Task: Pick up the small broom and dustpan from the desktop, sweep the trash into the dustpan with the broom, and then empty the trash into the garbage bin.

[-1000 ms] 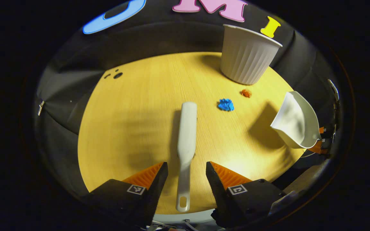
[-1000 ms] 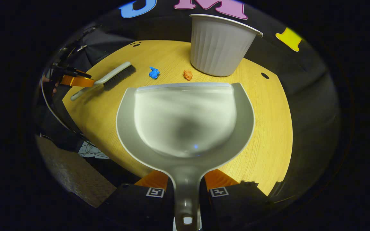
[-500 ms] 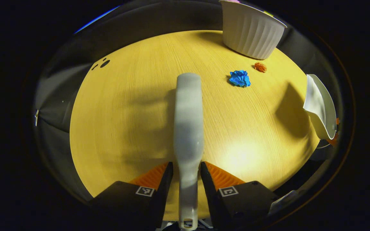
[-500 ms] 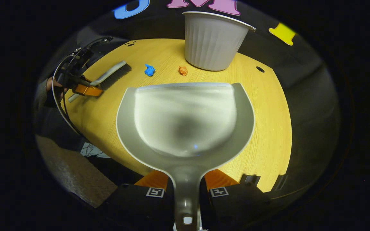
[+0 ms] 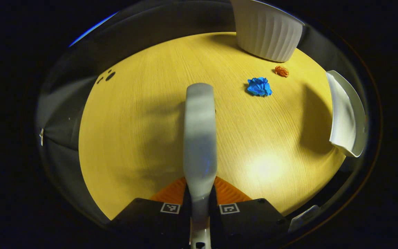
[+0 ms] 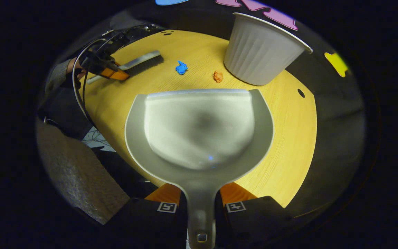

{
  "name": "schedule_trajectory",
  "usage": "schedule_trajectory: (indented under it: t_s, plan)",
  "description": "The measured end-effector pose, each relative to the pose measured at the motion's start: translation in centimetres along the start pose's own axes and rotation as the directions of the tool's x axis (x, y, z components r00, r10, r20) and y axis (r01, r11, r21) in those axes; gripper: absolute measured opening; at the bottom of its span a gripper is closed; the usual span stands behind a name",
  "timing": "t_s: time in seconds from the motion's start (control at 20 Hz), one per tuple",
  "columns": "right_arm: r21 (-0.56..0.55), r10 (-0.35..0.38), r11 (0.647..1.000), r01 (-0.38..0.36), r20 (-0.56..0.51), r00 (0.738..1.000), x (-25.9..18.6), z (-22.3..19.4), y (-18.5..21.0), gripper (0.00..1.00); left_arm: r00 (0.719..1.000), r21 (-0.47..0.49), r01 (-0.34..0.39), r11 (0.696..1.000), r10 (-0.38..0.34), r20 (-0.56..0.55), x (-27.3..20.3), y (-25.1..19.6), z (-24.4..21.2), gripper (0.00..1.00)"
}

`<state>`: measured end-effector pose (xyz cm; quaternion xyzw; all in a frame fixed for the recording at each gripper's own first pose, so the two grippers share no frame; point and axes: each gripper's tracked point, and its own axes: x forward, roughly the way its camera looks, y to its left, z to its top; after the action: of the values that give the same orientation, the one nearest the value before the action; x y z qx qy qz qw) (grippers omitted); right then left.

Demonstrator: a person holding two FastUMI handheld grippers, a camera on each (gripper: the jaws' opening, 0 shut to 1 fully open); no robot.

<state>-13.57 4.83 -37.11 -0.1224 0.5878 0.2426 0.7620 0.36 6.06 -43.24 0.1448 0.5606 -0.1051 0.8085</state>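
The broom looks like light, rigid plastic: a pale grey, flat-backed brush with a slim handle and dark bristles underneath, seen in the right gripper view. Its handle is the natural place to hold it, and the left claw is clamped there, both fingers pressing the narrow neck, with the head reaching out over the yellow wooden bench. The smooth handle could twist in the grip under sideways sweeping load, so a firm pinch matters. The dustpan is a pale, glossy scoop, stiff and light too; the right claw is closed on its handle stem and holds it above the bench. The trash is two small crumpled scraps, a blue wad and an orange wad, light enough to skitter when brushed. They lie near the foot of the ribbed white garbage bin, well ahead of the broom
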Motion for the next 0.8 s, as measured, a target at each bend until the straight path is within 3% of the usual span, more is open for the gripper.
schedule_trajectory:
  t_s: [0.3,0.35,0.45,0.55,0.6,0.65,0.8]
  plan:
    - [-0.053,0.013,0.998,-0.02,-0.119,0.993,2.0,-0.2,-1.8,0.36,0.996,0.073,-0.024,0.997,0.018,0.089,0.6,-1.0,7.6,0.26]
    - [-0.051,0.02,0.998,-0.026,-0.123,0.992,2.3,0.0,-2.0,0.41,0.996,0.088,-0.03,0.996,0.022,0.092,1.0,-1.1,8.4,0.26]
    - [-0.035,0.035,0.999,-0.04,-0.127,0.991,2.7,0.2,-2.2,0.31,0.996,0.122,-0.039,0.992,0.029,0.084,2.0,-1.5,9.5,0.26]
    - [-0.025,0.049,0.998,-0.053,-0.128,0.99,3.0,0.5,-2.3,0.36,0.997,0.159,-0.041,0.986,0.03,0.072,3.0,-1.9,10.2,0.26]
    - [-0.026,0.053,0.998,-0.057,-0.131,0.99,3.1,0.5,-2.4,0.31,0.998,0.168,-0.036,0.985,0.026,0.062,3.5,-2.3,10.3,0.24]
    - [-0.03,0.055,0.998,-0.06,-0.134,0.99,3.3,0.5,-2.5,0.36,0.998,0.176,-0.027,0.984,0.018,0.053,4.0,-2.9,10.4,0.26]
    - [-0.04,0.068,0.996,-0.074,-0.142,0.988,3.7,0.5,-2.8,0.36,0.999,0.222,0.007,0.975,-0.016,0.04,4.4,-5.0,11.0,0.26]
